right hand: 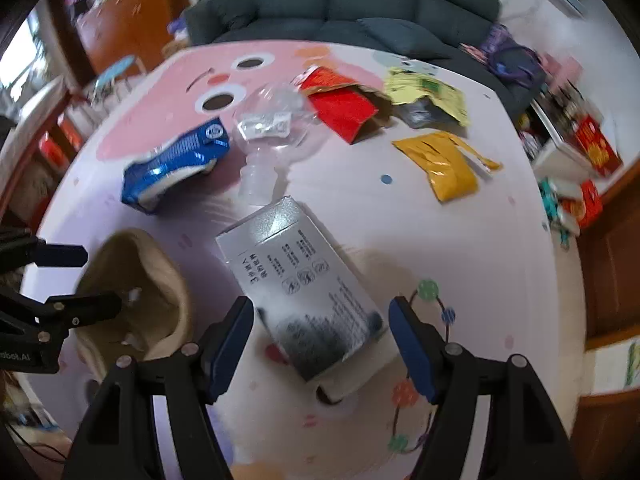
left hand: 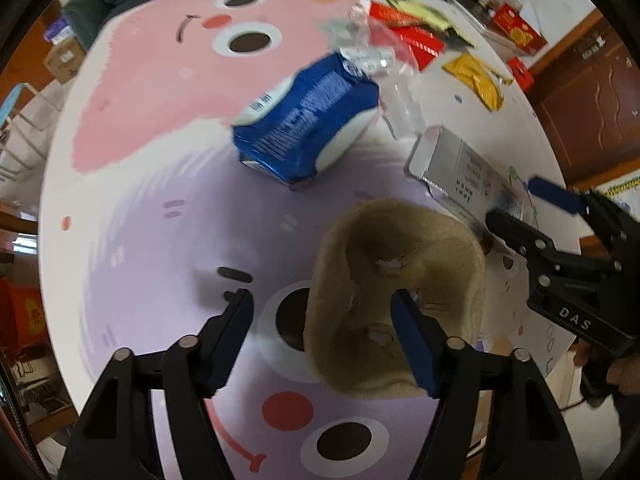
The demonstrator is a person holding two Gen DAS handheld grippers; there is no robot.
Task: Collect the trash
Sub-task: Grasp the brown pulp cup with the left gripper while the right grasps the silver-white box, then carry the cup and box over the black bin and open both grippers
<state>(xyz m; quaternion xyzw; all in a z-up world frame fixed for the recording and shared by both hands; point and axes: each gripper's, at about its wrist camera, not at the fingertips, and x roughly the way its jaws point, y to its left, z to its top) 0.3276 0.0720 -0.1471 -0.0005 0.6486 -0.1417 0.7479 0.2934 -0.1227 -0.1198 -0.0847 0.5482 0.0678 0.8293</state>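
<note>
My left gripper (left hand: pixel 322 300) has its fingers spread wide. The right-hand finger (left hand: pixel 412 344) sits inside the mouth of the tan felt basket (left hand: pixel 400 296), looks like touching the near rim; the left-hand finger (left hand: pixel 236 320) is outside it, over the table mat (left hand: pixel 160 208). Nothing pinched.

Just beyond the basket, slightly left, the blue snack bag (left hand: pixel 308 124) lies crumpled on the mat. Right of it, the clear plastic bottle (right hand: pixel 276 128) on its side, neck toward me. Then the silver box (right hand: pixel 304 284), flat, tilted diagonally, its far end just beside the bottle neck.

My right gripper (right hand: pixel 320 336) also wide open, fingers straddling the near half of the silver box, one on each side; can't tell if either pad touches it. Not gripping.

Further right and farther back: red packet (right hand: pixel 344 104), yellow-green wrapper (right hand: pixel 428 92), orange-yellow pouch (right hand: pixel 444 164), all loose on the mat, well apart from both grippers.
</note>
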